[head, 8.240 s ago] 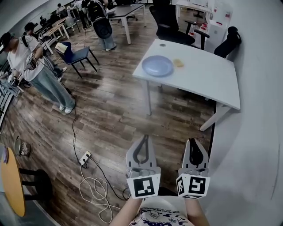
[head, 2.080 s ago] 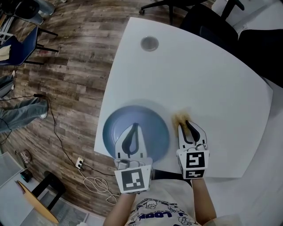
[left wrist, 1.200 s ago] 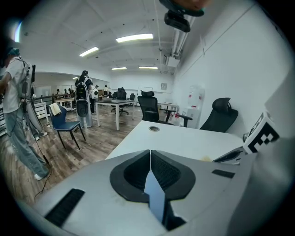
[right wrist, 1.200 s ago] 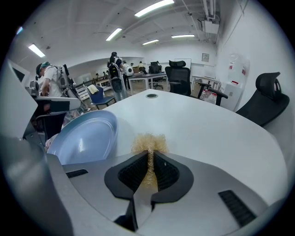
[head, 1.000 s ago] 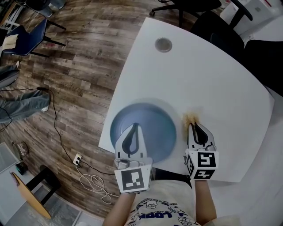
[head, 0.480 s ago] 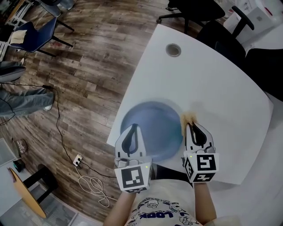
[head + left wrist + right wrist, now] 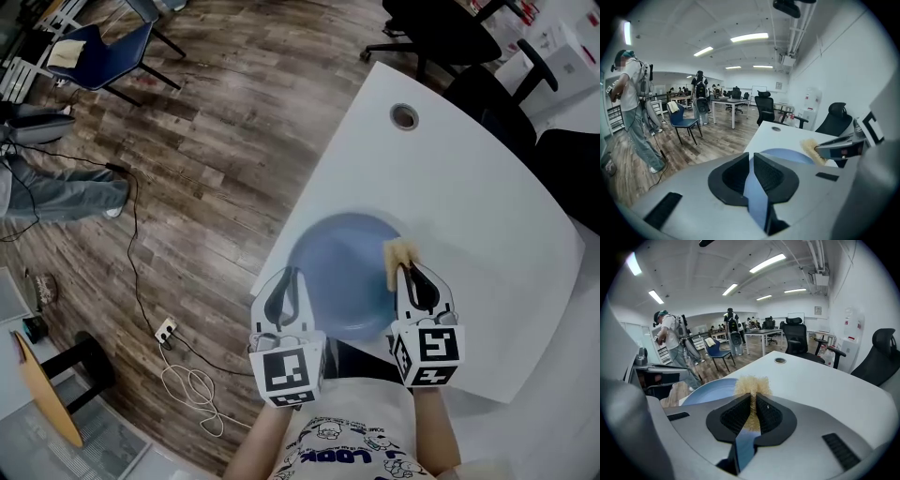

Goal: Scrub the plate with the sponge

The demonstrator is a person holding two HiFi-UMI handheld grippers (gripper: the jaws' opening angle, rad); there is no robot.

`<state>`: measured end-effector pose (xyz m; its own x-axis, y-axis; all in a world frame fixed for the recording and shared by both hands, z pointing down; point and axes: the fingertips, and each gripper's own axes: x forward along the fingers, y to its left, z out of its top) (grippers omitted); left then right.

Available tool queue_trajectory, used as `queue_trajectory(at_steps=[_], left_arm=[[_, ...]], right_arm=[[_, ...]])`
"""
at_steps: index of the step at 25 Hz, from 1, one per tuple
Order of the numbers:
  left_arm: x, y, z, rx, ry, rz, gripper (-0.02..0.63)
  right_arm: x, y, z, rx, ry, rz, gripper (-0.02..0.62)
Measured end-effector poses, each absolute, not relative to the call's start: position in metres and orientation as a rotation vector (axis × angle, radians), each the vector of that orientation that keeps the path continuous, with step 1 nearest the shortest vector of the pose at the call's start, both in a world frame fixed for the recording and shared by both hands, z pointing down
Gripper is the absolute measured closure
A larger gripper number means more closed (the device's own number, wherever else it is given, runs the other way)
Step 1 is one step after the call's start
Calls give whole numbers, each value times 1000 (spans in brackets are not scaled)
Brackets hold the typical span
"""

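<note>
A round blue plate [image 7: 342, 267] lies near the front left edge of the white table [image 7: 469, 206]. My left gripper [image 7: 287, 274] is at the plate's left rim, and in the left gripper view [image 7: 751, 157] its jaws stand nearly together with the blue rim between them. My right gripper [image 7: 406, 270] is shut on a yellow sponge [image 7: 397, 255], whose frayed end rests over the plate's right rim. The right gripper view shows the sponge [image 7: 751, 385] pinched between the jaws, with the plate [image 7: 710, 390] just beyond to the left.
A round cable hole [image 7: 404, 116] sits at the table's far side. Black office chairs [image 7: 441, 28] stand behind the table. On the wooden floor to the left are a blue chair [image 7: 103, 52], a cable with a power strip [image 7: 164, 330], and a person's legs [image 7: 56, 187].
The sponge first lay beside the plate, far from both grippers. In the last second my right gripper carried it left onto the plate's right rim, and my left gripper reached the left rim.
</note>
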<state>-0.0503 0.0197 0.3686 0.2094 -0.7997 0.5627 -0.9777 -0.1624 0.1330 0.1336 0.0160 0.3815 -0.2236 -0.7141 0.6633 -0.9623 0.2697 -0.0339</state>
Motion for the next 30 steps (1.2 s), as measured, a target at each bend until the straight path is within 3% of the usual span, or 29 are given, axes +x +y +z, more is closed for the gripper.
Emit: queue_trajectory(at_steps=[15,16,18,30], left_arm=[[-72,45,416,1843,-1518,566,589],[-72,46,419,1836,-1502,568,577],[-72,48,425,1822,-1472,561,472],[-69,49,450,1775,-1409,598,472]], right_arm=[[103,23,400,1425,-2013,615,548],[102,24,401,1423,-2011,617,549],[100,26,404,1419,-2005,618,548],[104,29,413,1415,-1977,638,548]])
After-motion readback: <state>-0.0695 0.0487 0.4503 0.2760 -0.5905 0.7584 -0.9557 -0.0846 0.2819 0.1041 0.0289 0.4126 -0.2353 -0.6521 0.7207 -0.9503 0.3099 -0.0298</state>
